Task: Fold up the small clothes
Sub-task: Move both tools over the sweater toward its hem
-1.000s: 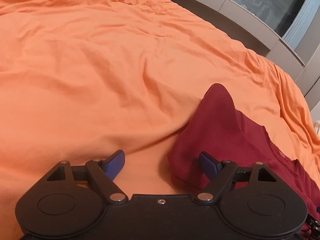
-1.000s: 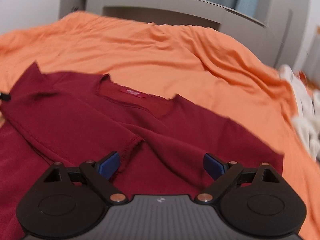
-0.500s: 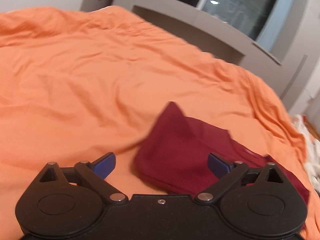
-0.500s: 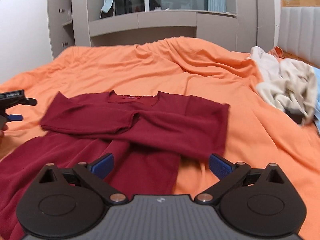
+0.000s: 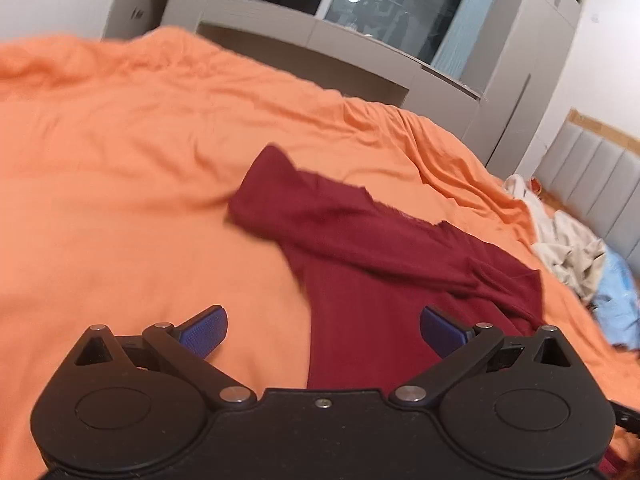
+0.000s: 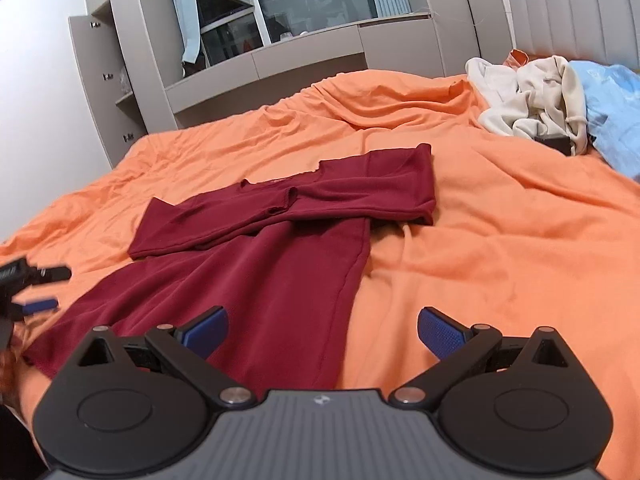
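Observation:
A dark red long-sleeved top [image 6: 256, 264] lies flat on the orange bed sheet [image 6: 500, 248], both sleeves folded across its chest. It also shows in the left wrist view [image 5: 384, 280]. My right gripper [image 6: 322, 330] is open and empty, raised above the top's lower right edge. My left gripper [image 5: 322, 330] is open and empty, above the top's lower left edge. The left gripper also shows at the left edge of the right wrist view [image 6: 32, 288].
A pile of cream [image 6: 532, 100] and light blue clothes [image 6: 612, 112] lies at the right by the padded headboard [image 6: 568, 12]. Grey cabinets and a window [image 6: 288, 8] stand beyond the bed's far edge. The orange sheet [image 5: 120, 184] spreads wide to the left.
Both grippers have pulled back and risen away from the top, which now lies with its sleeves folded in. Both stayed open.

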A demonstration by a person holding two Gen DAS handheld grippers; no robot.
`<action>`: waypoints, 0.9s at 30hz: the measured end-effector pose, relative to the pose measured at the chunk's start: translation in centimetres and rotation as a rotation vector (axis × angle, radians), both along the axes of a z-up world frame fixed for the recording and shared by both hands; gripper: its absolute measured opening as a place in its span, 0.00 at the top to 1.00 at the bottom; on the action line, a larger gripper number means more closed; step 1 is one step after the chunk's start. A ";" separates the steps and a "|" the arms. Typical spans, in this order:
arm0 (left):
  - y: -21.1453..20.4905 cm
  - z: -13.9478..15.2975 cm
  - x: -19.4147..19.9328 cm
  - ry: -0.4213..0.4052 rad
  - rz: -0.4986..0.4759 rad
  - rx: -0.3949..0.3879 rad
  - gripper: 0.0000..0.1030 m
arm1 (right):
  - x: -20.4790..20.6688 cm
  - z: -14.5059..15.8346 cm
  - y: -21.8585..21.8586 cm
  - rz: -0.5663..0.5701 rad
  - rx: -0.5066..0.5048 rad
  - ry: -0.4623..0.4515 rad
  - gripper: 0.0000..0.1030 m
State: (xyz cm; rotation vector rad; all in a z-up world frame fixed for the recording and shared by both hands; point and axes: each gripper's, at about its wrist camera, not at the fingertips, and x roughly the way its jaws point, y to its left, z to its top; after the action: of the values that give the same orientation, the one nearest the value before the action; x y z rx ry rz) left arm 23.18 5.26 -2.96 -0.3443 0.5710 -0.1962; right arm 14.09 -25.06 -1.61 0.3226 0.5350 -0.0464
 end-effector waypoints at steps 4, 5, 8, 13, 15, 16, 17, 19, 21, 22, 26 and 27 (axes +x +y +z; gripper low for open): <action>1.1 -0.7 -2.9 0.000 -0.015 -0.054 0.01 | -1.2 -0.2 0.7 0.010 0.034 -0.031 0.01; 1.1 -0.7 -3.4 -0.007 -0.019 -0.050 0.01 | -1.5 -0.2 0.7 0.014 0.047 -0.038 0.05; 1.0 -0.8 -5.0 -0.015 -0.041 -0.043 0.01 | -2.2 -0.3 1.3 -0.001 0.048 -0.036 0.18; -0.2 -0.4 -6.2 0.015 -0.105 0.029 0.01 | -3.4 -0.5 2.3 -0.013 0.049 -0.037 0.29; -0.5 -0.4 -6.6 0.031 -0.125 0.043 0.01 | -4.0 -0.8 2.9 -0.012 0.043 -0.039 0.29; -0.5 -0.4 -6.6 0.038 -0.128 0.048 0.01 | -4.2 -0.8 3.1 -0.012 0.039 -0.039 0.29; -0.6 -0.3 -6.7 0.045 -0.130 0.053 0.01 | -4.3 -0.9 3.3 -0.014 0.033 -0.037 0.29; -0.6 -0.3 -6.5 0.066 -0.129 0.065 0.01 | -4.6 -1.1 3.7 -0.020 0.026 -0.030 0.29; -0.7 -0.2 -6.2 0.095 -0.133 0.082 0.01 | -4.7 -1.2 3.7 -0.024 0.025 -0.030 0.29; -0.8 -0.1 -6.2 0.105 -0.138 0.093 0.01 | -4.9 -1.2 3.8 -0.026 0.026 -0.033 0.29; -0.6 1.0 -6.7 0.115 -0.136 0.068 0.01 | -5.3 -1.2 3.7 -0.033 0.041 -0.052 0.30; -0.4 1.4 -6.9 0.108 -0.147 0.037 0.01 | -5.3 -1.2 3.7 -0.035 0.039 -0.050 0.30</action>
State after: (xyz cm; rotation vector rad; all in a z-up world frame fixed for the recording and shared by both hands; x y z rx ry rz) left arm 16.31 4.86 -1.60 -0.2783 0.7065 -0.3097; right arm 8.80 -21.33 -2.84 0.3698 0.4812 -0.0615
